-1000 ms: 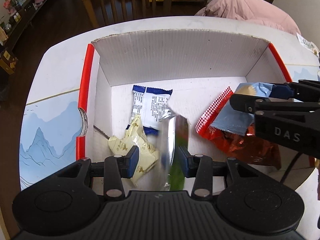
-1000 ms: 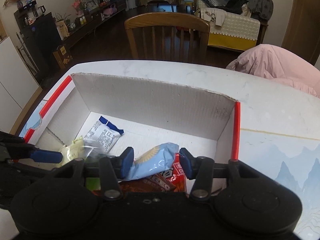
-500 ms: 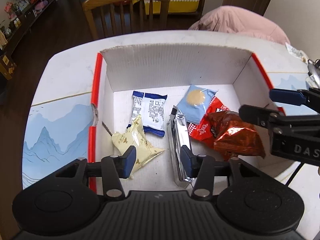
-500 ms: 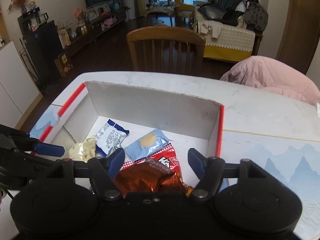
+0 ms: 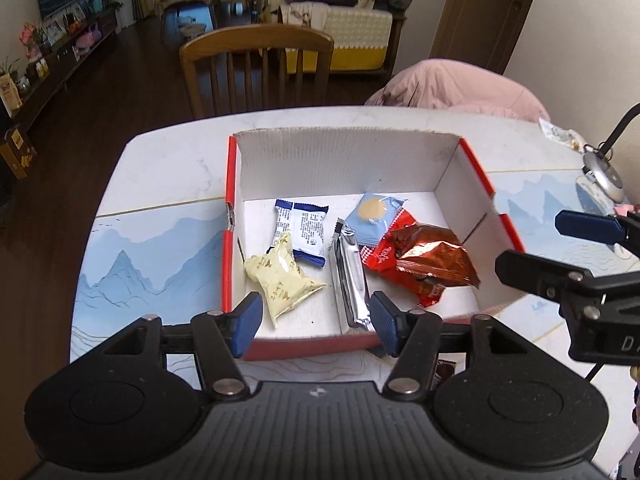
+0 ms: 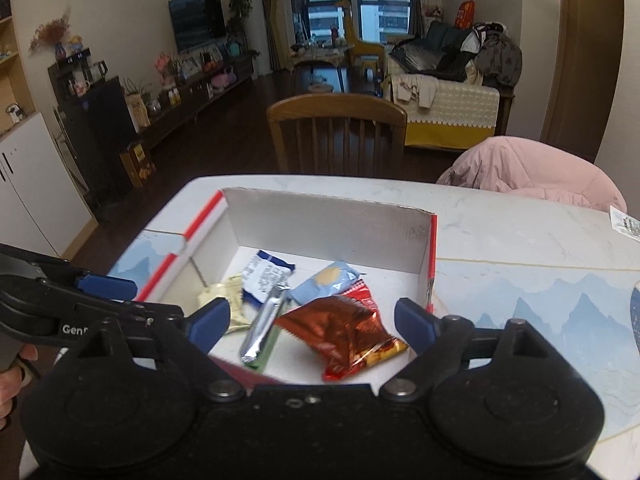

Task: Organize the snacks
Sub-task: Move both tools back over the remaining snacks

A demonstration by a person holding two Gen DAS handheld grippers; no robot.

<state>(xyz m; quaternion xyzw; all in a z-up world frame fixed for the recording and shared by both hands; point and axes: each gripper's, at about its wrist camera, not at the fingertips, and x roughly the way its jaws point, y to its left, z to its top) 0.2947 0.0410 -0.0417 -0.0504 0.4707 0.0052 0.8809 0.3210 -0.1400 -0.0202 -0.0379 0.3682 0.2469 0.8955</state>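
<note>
A white cardboard box with red edges [image 5: 440,160] [image 6: 320,220] stands on the table and holds several snacks: a cream packet [image 5: 280,276], a blue-white packet [image 5: 302,226], a silver bar [image 5: 348,276] [image 6: 264,322], a light blue packet [image 5: 374,216] [image 6: 324,284] and a shiny red-brown packet [image 5: 432,256] [image 6: 344,328] on a red one. My left gripper [image 5: 314,322] is open and empty, raised above the box's near wall. My right gripper [image 6: 312,318] is open and empty, raised above the near right of the box.
The table [image 5: 160,240] has a blue mountain print. A wooden chair [image 5: 256,68] and a pink jacket [image 5: 460,88] are behind it. A small packet [image 5: 558,134] and a metal object [image 5: 604,174] lie at the far right. A dark wrapper [image 5: 444,370] lies before the box.
Both grippers let go of their snacks, opened wider and drew back and up out of the box. The silver bar and the light blue packet now lie in the box.
</note>
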